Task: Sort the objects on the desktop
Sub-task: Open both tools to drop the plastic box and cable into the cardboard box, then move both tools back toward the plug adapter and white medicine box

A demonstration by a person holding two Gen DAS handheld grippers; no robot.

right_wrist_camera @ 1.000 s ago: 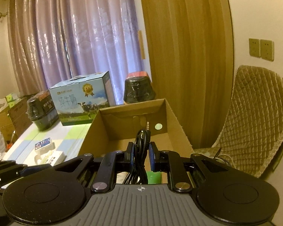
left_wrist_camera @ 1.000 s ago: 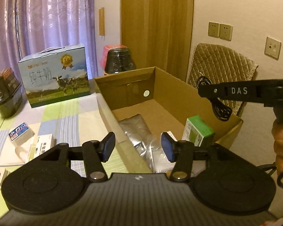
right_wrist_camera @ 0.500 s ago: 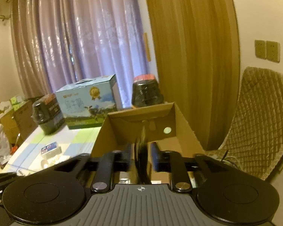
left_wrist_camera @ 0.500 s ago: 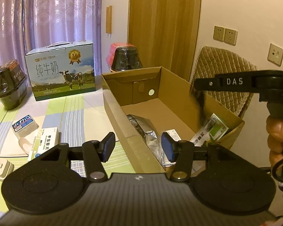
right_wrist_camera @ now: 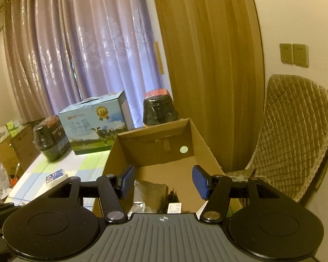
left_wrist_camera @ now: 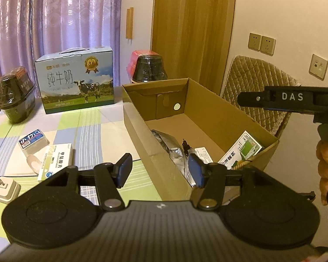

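Right wrist view: right tool (right_wrist_camera: 163, 182) spread wide, empty, above cardboard box (right_wrist_camera: 199, 140).

1. The right claw (right_wrist_camera: 163, 182) hangs above the cardboard box (right_wrist_camera: 199, 139), blue pads spread wide with nothing between them.
2. Inside the box, near 6 o'clock, lie a black cable (right_wrist_camera: 172, 197) and a silver pouch (right_wrist_camera: 149, 193).
3. At 10 o'clock on the desk (right_wrist_camera: 54, 163) stand a milk carton (right_wrist_camera: 94, 124) and a dark tub (right_wrist_camera: 50, 139).
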